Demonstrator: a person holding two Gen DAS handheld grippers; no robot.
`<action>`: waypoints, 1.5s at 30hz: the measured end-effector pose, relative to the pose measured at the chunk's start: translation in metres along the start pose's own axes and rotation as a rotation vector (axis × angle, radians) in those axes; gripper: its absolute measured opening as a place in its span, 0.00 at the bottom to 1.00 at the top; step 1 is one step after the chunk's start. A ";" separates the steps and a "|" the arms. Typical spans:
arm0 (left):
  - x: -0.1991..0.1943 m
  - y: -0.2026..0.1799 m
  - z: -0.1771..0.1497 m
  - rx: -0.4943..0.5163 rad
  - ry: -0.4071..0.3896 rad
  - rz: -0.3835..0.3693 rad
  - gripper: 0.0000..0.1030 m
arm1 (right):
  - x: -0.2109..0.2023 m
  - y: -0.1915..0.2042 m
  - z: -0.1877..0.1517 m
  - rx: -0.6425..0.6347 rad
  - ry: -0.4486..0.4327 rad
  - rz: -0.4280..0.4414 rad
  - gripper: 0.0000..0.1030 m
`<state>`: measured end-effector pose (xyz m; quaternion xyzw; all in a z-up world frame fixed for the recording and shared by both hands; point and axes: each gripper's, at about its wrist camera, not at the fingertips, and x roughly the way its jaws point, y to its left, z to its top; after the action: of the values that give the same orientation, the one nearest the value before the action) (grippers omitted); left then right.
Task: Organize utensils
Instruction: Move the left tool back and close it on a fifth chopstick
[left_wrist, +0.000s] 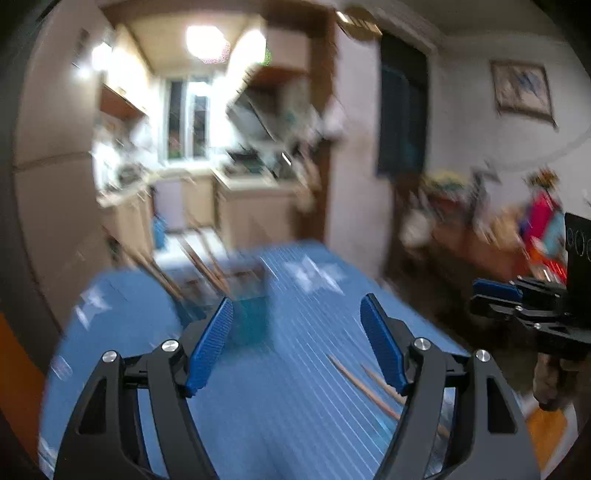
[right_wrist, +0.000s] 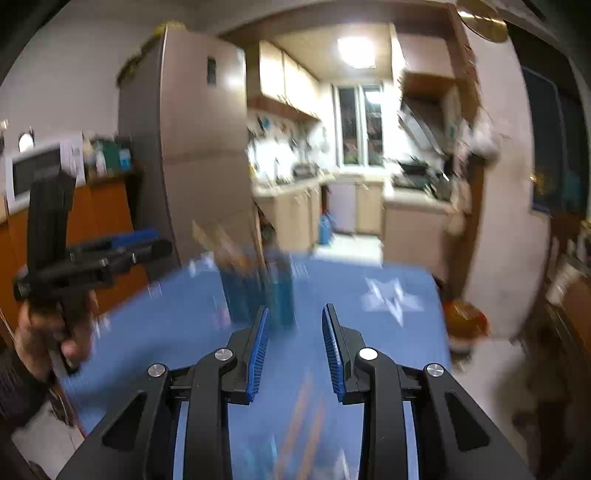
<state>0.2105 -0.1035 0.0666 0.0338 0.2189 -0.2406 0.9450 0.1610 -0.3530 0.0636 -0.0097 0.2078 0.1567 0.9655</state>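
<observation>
hovering over a blue table: left gripper, jaws spread wide, nothing between them; right gripper, jaws parted narrowly, also empty. near item: two wooden chopsticks lying loose on the blue surface, just beside the left gripper's right finger. farther item: teal utensil holder, blurred, standing mid-table with wooden sticks leaning out of it. background: kitchen cabinets, fridge.

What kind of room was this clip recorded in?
Most likely a home dining area opening onto a kitchen: a tall fridge, a microwave on a wooden sideboard, and kitchen cabinets beyond a blue-covered table.
</observation>
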 end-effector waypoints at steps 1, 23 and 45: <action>0.007 -0.016 -0.018 0.011 0.046 -0.029 0.67 | -0.009 -0.003 -0.030 0.029 0.027 -0.022 0.30; 0.062 -0.126 -0.153 0.042 0.343 -0.119 0.47 | -0.014 0.021 -0.181 0.036 0.143 -0.030 0.19; 0.070 -0.138 -0.150 0.058 0.355 -0.085 0.44 | -0.020 0.002 -0.182 0.045 0.127 -0.062 0.08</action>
<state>0.1416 -0.2306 -0.0932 0.0935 0.3762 -0.2769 0.8792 0.0708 -0.3727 -0.0947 -0.0043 0.2718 0.1211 0.9547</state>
